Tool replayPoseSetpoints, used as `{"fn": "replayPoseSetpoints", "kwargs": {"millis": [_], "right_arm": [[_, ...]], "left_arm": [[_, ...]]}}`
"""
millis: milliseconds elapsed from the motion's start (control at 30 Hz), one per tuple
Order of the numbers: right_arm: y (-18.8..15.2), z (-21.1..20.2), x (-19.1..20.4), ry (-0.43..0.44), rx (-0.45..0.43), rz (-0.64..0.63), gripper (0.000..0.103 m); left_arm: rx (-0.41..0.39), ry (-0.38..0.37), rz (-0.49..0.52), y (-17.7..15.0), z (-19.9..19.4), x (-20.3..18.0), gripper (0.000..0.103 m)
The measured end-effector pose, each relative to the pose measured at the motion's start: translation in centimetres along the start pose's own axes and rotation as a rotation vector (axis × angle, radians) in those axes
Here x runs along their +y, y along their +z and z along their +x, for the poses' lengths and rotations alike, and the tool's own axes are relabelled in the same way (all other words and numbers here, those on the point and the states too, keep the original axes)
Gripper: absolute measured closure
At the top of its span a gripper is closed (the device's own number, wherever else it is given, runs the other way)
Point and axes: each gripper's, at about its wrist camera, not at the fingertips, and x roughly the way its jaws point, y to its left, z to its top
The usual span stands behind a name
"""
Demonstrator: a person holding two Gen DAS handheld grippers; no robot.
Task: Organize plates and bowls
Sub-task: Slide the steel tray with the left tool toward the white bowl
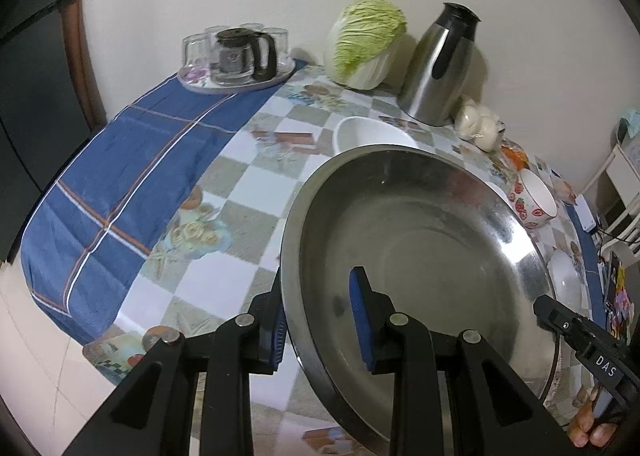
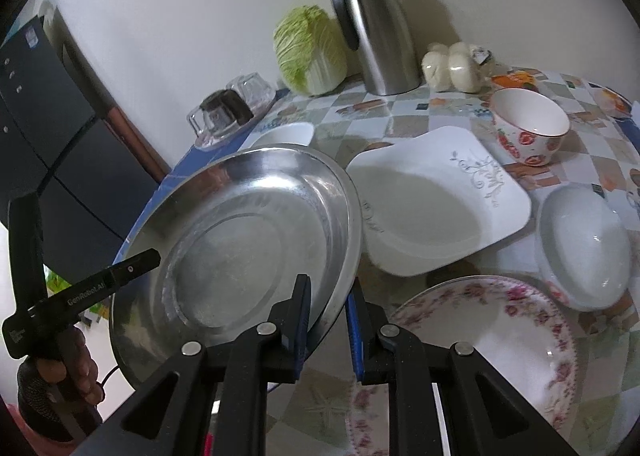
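From the left wrist, the left gripper (image 1: 320, 320) is clamped on the near rim of the steel plate (image 1: 420, 256), held tilted above the table (image 1: 224, 192); keep both grips level. From the right wrist, the right gripper (image 2: 329, 330) pinches the plate's opposite rim. Right of the steel plate, the square dish (image 2: 436, 200) and floral plate (image 2: 480, 344) crowd its edge.
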Motion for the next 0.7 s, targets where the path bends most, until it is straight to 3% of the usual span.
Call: {"fn": "replayPoseSetpoints", "kwargs": {"millis": [700], "right_arm": [[1.8,0.0,-8.6,-0.024,-0.022,0.109,0.084]], "left_arm": [[0.052,0.012,0.133,1.8,4.9,-8.3,0.073]]}}
